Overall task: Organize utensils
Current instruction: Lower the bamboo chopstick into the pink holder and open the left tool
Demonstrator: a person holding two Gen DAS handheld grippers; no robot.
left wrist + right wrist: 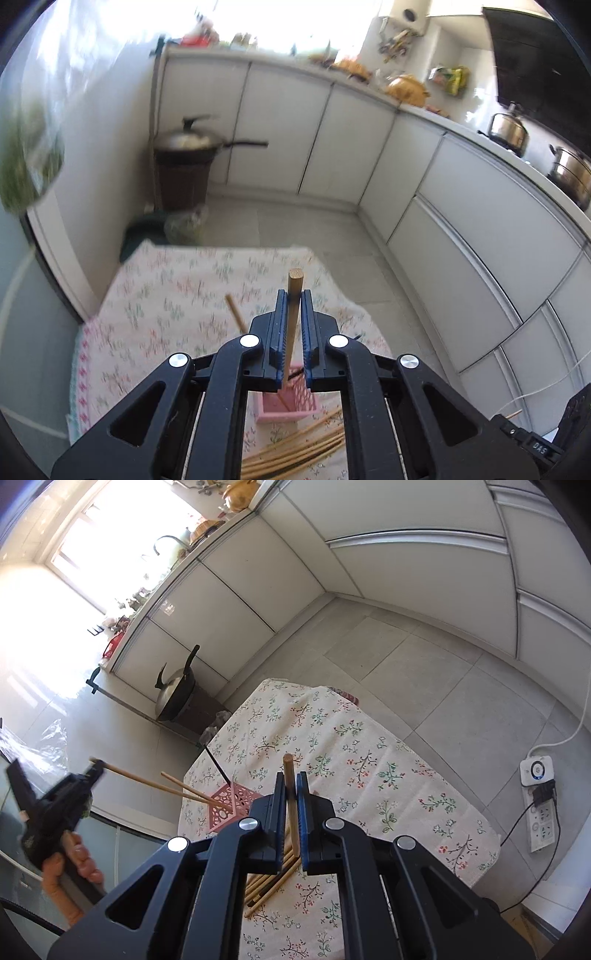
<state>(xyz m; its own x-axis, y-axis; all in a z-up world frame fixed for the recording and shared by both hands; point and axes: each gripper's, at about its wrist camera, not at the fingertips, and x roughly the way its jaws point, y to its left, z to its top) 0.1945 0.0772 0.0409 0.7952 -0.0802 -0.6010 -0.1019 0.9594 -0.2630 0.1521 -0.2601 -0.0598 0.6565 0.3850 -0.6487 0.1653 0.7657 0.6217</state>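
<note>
My left gripper point(294, 295) is shut on a wooden chopstick point(294, 295) whose lower end reaches into the pink perforated holder point(295, 404) on the flowered tablecloth point(166, 295). Another chopstick point(236, 315) leans in the holder. A pile of chopsticks point(295, 450) lies below the holder. My right gripper point(291, 775) is shut on a wooden chopstick point(289, 775) above the pile point(269, 882). In the right wrist view the left gripper point(96, 766) shows at the left, its chopstick point(147, 781) slanting into the holder point(231, 805), which also holds a black stick point(218, 770).
White kitchen cabinets point(369, 147) run around the tiled floor point(424, 672). A wok on a dark stand point(184, 162) sits in the corner. A power strip point(541, 812) and cables lie on the floor to the right of the table. Pots point(509, 127) stand on the counter.
</note>
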